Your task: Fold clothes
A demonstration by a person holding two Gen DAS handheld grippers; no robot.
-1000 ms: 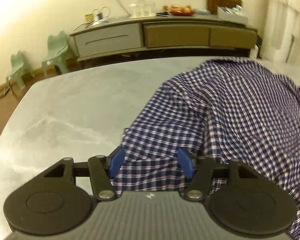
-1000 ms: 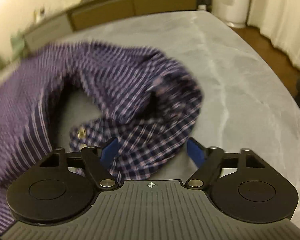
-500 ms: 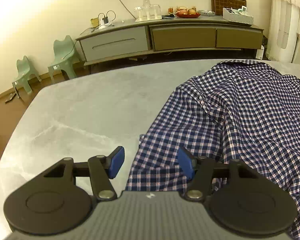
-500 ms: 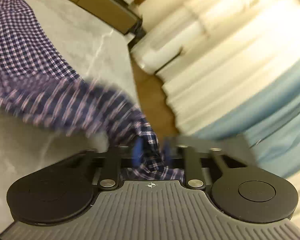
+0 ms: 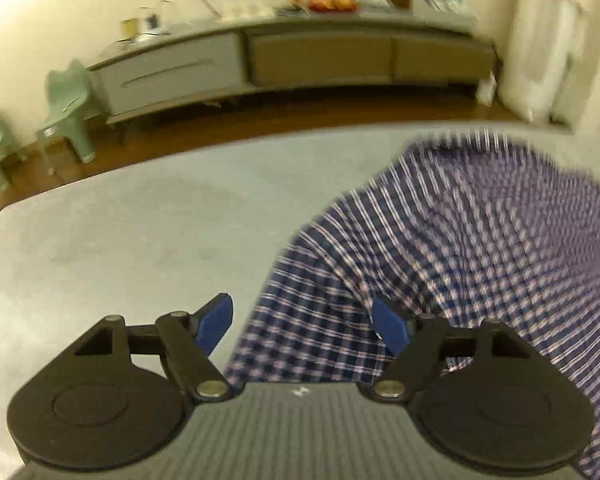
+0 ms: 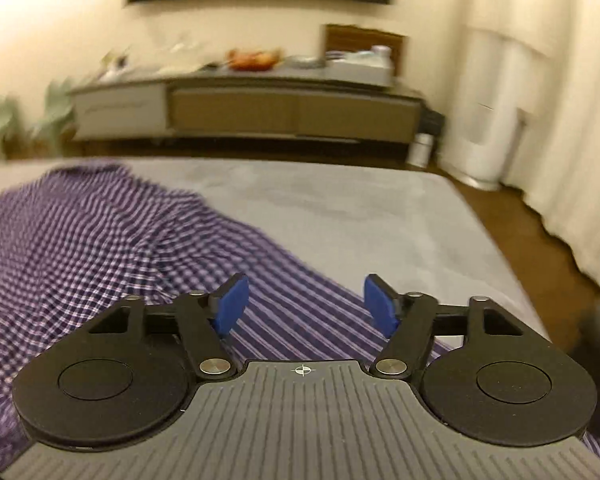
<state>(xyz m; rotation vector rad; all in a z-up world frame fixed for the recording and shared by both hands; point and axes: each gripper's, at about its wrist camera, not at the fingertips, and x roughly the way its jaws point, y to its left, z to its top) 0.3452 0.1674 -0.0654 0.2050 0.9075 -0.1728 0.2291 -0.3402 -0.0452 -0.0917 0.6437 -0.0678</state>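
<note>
A: Left wrist view first. Where is the blue-and-white checked cotton shirt (image 5: pixel 440 248)?

B: It lies on the pale grey marbled table top (image 5: pixel 132 232), on the right half, with a raised fold that runs toward the left gripper (image 5: pixel 302 322). A flat edge of the cloth comes between the two blue pads. The fingers stand wide apart and they press nothing.

A: Why is it held there?

B: I think the person keeps the gripper low and nearly level at the near edge, so the pads can close on this edge. The picture is blurred, so details of the fold are not clear.

A: And the right wrist view?

B: The shirt (image 6: pixel 84 240) spreads from the left, and one long part runs under the right gripper (image 6: pixel 302 304). Its fingers are also spread, with cloth below them, not pinched. It points forward over the table (image 6: pixel 360 216), slightly downward.

A: Is the shirt folded?

B: Not neatly; it looks rumpled and loose.
</note>
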